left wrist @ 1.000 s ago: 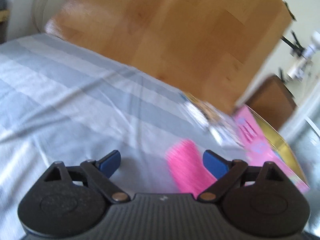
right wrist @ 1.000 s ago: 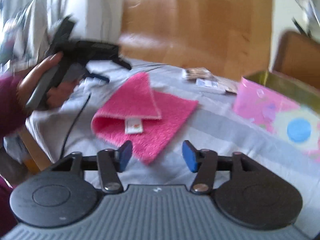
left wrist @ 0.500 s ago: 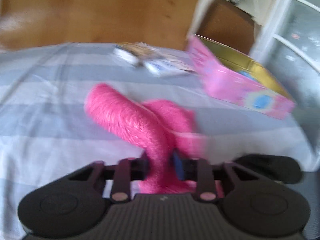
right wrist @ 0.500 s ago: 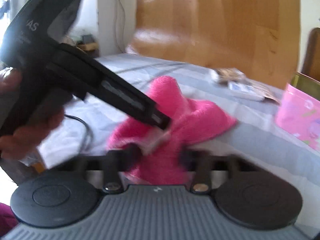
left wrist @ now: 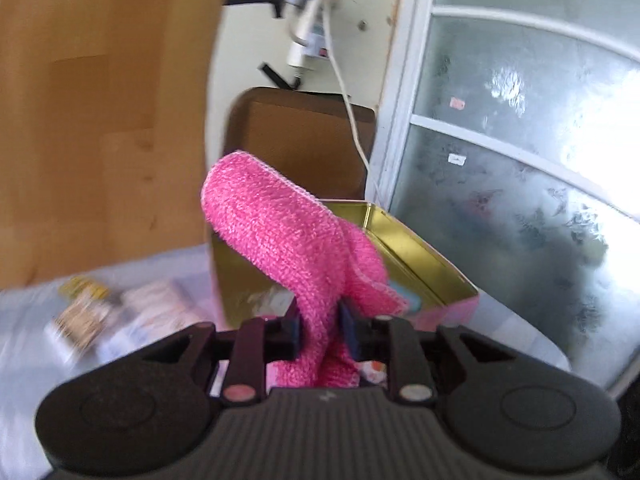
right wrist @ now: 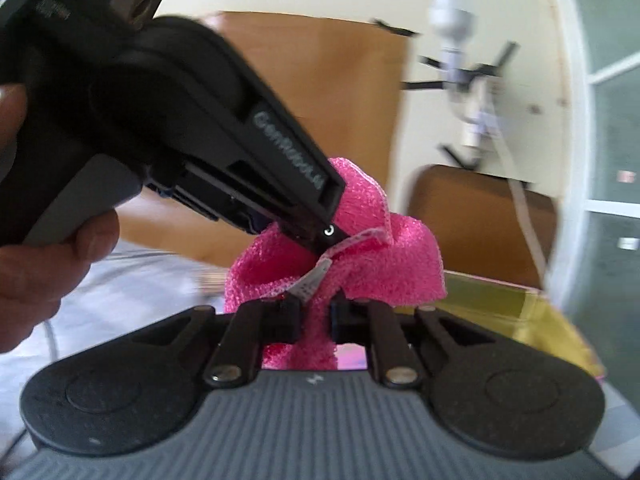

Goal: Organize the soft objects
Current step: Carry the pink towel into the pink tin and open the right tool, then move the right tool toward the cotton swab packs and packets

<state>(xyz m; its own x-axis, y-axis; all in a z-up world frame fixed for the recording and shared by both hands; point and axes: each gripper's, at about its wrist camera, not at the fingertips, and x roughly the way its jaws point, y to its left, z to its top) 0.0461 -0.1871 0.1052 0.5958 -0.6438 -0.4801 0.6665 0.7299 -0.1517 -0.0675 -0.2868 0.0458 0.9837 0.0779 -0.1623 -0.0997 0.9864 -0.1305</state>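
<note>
The left gripper [left wrist: 320, 326] is clamped on the pink cloth [left wrist: 288, 236], its jaws having just eased slightly around the fabric; the right gripper [right wrist: 314, 316] pinches the same cloth [right wrist: 400, 264], its jaws having just closed further on it. The cloth bunches up ahead of both sets of fingers, lifted off the striped bedsheet [left wrist: 24, 320]. Just beyond it sits the open pink tin [left wrist: 424, 264]. A hand [right wrist: 44, 256] grips the left tool's handle.
</note>
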